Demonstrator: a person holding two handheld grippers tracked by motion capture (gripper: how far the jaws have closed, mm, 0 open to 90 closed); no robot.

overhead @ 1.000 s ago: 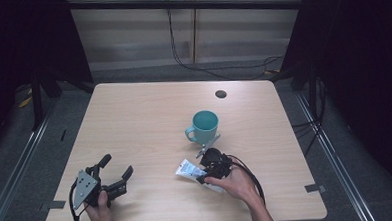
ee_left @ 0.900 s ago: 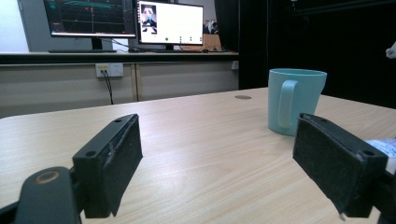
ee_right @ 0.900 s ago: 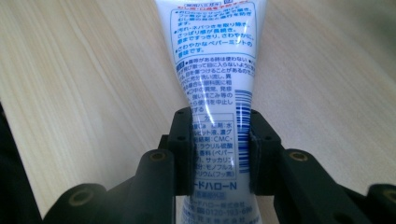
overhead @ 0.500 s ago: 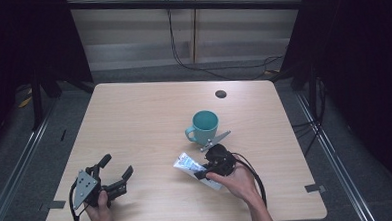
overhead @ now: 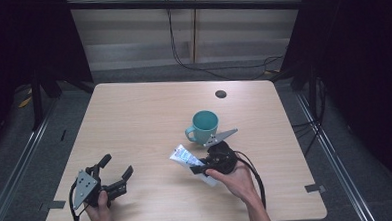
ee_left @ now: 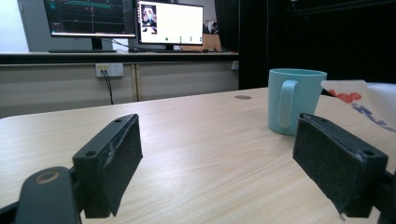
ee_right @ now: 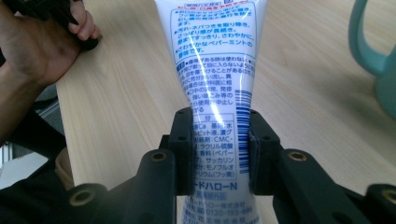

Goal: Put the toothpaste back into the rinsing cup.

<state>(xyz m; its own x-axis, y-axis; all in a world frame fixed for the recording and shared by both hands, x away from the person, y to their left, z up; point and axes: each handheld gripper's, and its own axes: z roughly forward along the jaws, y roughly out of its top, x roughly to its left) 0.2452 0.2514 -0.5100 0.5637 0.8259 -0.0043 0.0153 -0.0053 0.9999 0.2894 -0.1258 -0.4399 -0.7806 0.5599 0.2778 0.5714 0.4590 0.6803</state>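
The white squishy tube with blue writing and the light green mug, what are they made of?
The white tube with blue print looks like soft, glossy plastic: a bright streak of light runs down it, and it narrows where the right gripper squeezes it. The light green mug looks hard and smooth, with a dull sheen, probably ceramic, maybe plastic.

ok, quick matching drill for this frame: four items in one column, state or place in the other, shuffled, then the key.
Items
1. left tool
2. right tool
3. teal mug
4. toothpaste tube

States
A. upright on the table, handle toward the near-left
B. jaws wide apart, nothing between them
C. white with blue print, pinched near one end
D. jaws clamped on a thing

Pairs: 1-B, 2-D, 3-A, 4-C
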